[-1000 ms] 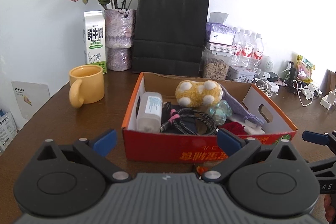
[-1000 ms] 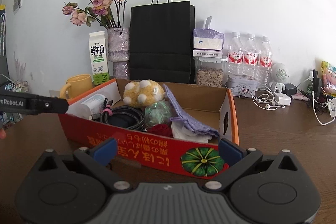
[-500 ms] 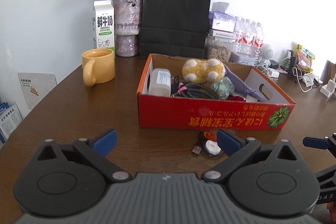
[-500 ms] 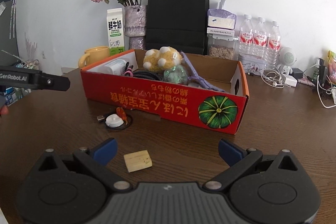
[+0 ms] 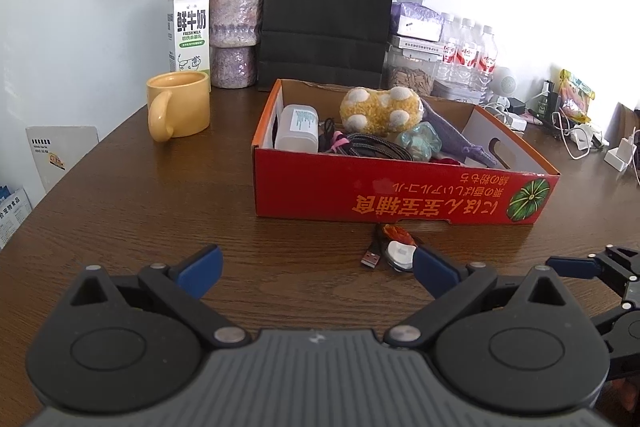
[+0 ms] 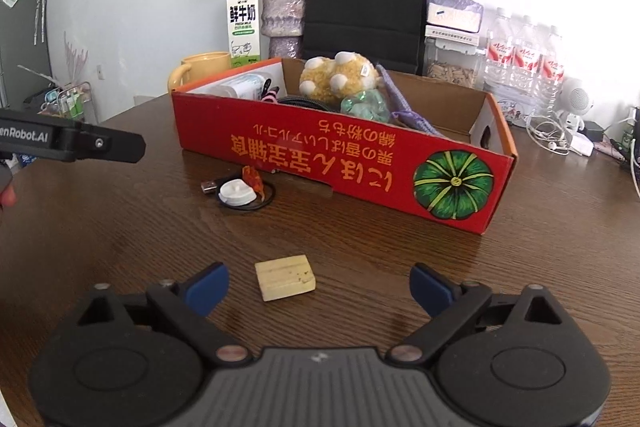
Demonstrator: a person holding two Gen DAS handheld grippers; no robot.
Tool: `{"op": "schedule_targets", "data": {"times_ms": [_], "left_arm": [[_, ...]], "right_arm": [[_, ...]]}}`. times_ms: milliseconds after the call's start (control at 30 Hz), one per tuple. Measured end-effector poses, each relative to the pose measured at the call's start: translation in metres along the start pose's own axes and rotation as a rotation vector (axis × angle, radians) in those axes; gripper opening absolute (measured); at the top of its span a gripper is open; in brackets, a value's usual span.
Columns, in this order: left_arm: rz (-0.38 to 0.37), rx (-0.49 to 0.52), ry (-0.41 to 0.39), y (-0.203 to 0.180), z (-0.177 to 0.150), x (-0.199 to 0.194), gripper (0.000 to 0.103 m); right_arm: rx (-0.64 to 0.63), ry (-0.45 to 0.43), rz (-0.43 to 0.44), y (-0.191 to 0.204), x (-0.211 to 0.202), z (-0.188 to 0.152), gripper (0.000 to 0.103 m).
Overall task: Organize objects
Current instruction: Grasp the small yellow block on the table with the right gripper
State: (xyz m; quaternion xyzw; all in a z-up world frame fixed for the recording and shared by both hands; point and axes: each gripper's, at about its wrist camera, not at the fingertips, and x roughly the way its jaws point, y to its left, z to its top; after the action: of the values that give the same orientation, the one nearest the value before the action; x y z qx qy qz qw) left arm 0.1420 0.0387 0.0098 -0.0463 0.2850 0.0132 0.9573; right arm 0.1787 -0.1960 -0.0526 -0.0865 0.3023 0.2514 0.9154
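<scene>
A red cardboard box (image 5: 400, 195) (image 6: 320, 155) sits on the brown table, holding a yellow plush toy (image 5: 380, 109), a white bottle (image 5: 298, 127), a coiled black cable (image 5: 376, 149), a green bundle and a purple cloth. In front of it lie a white round charger with a USB plug (image 6: 236, 191) (image 5: 396, 253) and a pale wooden block (image 6: 285, 277). My right gripper (image 6: 320, 287) straddles the block; its jaws are closing and stand clear of it. My left gripper (image 5: 316, 269) is open over bare table, its right finger beside the charger.
A yellow mug (image 5: 178, 111), a milk carton (image 5: 189, 31), a vase of dried roses (image 5: 234, 31) and a black paper bag (image 5: 328, 15) stand behind the box. Water bottles (image 5: 466, 55), cables and chargers crowd the far right. The left gripper's body (image 6: 68, 141) enters the right wrist view at the left edge.
Both grippers pulled back from the box and sank towards the table. The charger and the wooden block came into view. The right gripper's jaws narrowed slightly around the block.
</scene>
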Motion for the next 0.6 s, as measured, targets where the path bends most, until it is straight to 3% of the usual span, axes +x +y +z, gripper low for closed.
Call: {"op": "schedule_targets", "data": {"times_ms": [67,133,167,233,600], "left_arm": [[-0.004,0.001,0.006,-0.001,0.000,0.001,0.103],[-0.005,0.006,0.011,-0.004,-0.001,0.003,0.103],[-0.006,0.007,0.013,-0.004,-0.001,0.004,0.103],[-0.007,0.010,0.016,-0.006,-0.001,0.005,0.103],[-0.014,0.024,0.030,-0.013,-0.001,0.013,0.103]], "right_arm": [[-0.005,0.011,0.018,0.000,0.003,0.001,0.079],[-0.006,0.020,0.040,0.001,0.006,0.001,0.057],[-0.004,0.015,0.049,0.001,0.005,0.001,0.053],[-0.010,0.011,0.055,0.003,0.006,0.001,0.030],[0.004,-0.023,0.033,-0.001,0.004,0.003,0.029]]}}
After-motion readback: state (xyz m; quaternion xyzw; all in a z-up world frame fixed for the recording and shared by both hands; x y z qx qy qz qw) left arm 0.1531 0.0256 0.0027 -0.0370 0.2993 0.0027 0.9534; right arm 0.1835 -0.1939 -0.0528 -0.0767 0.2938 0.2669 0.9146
